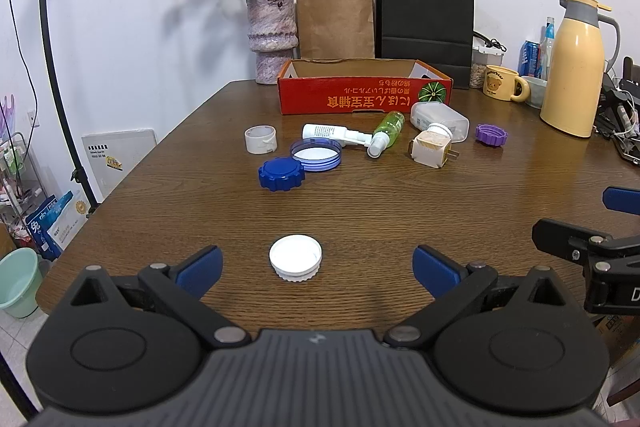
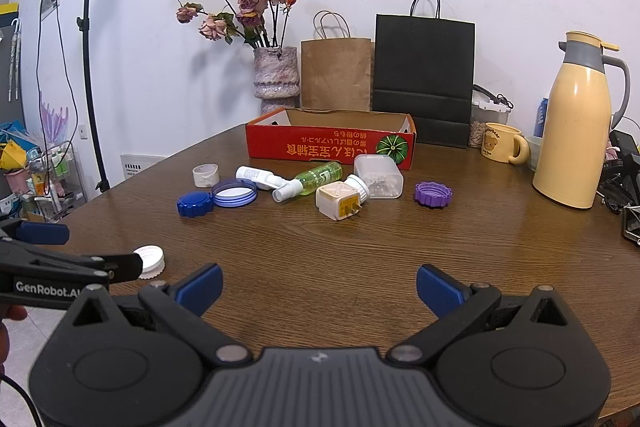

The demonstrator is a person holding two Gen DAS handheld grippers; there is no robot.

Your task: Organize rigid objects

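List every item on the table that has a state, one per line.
left gripper: open, empty
right gripper: open, empty
white cap: flat, apart
red box: open-topped
green spray bottle: lying down
white tube: lying down
plug adapter: tipped, prongs sideways
purple lid: flat

Bright, even light; soft shadows; fisheye-bent edges.

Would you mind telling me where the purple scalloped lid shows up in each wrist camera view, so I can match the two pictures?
Left wrist view: the purple lid lies on the table at right of centre, just right of the clear plastic container.
Right wrist view: the purple lid lies right of centre, again just right of that container.
Shared landmark: the red cardboard box behind it.
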